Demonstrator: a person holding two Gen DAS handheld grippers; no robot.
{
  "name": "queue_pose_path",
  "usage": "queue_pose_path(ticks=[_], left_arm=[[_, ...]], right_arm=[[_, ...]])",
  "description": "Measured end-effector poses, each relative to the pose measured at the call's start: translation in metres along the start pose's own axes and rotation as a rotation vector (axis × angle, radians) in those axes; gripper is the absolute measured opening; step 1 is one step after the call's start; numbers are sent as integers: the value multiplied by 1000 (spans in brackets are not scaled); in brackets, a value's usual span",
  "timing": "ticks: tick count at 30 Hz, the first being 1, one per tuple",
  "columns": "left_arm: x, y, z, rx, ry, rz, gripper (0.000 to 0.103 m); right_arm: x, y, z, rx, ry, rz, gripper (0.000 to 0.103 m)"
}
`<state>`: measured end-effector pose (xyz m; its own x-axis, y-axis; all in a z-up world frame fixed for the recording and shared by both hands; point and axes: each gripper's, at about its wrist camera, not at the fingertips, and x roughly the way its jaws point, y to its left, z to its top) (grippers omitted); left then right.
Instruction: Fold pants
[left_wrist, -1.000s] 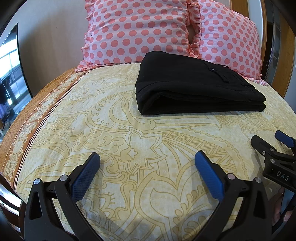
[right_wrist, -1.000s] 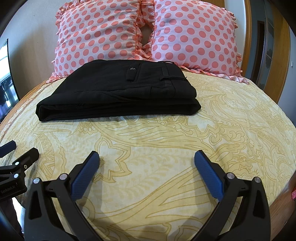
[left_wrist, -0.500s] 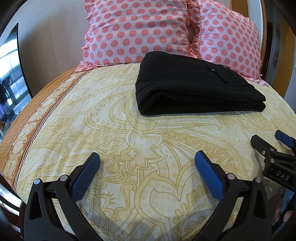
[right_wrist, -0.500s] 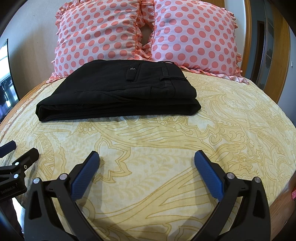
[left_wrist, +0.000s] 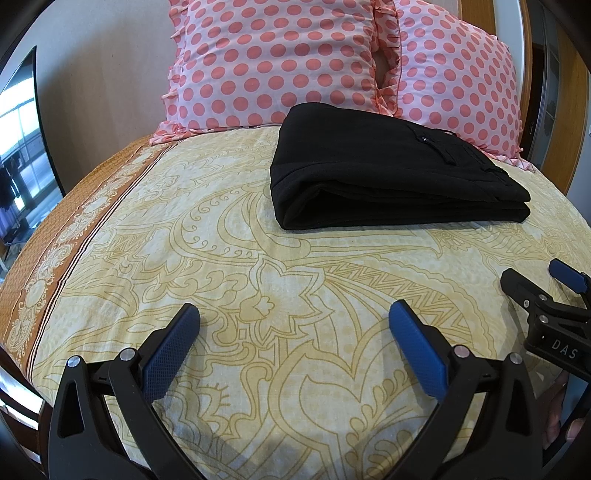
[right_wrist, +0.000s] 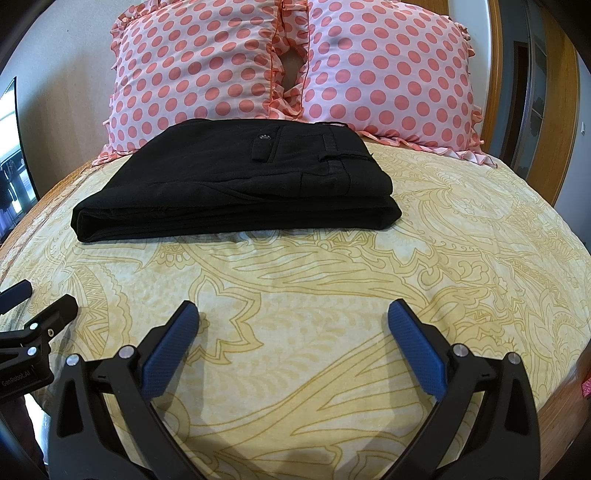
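Bright, even daylight enters from a window (left_wrist: 18, 147) at the left edge. Soft shadows fall beneath the tongs onto the bed (right_wrist: 295, 295). Focus is sharp; fisheye distortion bows the bed's edges, with dark vignetted corners.

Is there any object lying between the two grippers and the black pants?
Nothing visible. Only bare bedspread lies between the open left gripper, the open right gripper and the folded pants.
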<state>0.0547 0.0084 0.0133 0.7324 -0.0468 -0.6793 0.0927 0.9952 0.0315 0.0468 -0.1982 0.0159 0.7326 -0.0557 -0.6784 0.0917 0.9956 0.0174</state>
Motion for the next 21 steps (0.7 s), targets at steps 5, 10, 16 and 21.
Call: queue_pose_path(ticks=[5, 10, 16, 21], left_arm=[[0, 0, 0, 0, 0, 0, 102], [0, 0, 0, 0, 1, 0, 102], [0, -1, 2, -2, 12, 3, 102], [0, 0, 3, -3, 16, 3, 102]], right_arm=[[0, 0, 0, 0, 0, 0, 101], [0, 0, 0, 0, 0, 0, 101], [0, 0, 0, 0, -1, 0, 101], [0, 0, 0, 0, -1, 0, 101]])
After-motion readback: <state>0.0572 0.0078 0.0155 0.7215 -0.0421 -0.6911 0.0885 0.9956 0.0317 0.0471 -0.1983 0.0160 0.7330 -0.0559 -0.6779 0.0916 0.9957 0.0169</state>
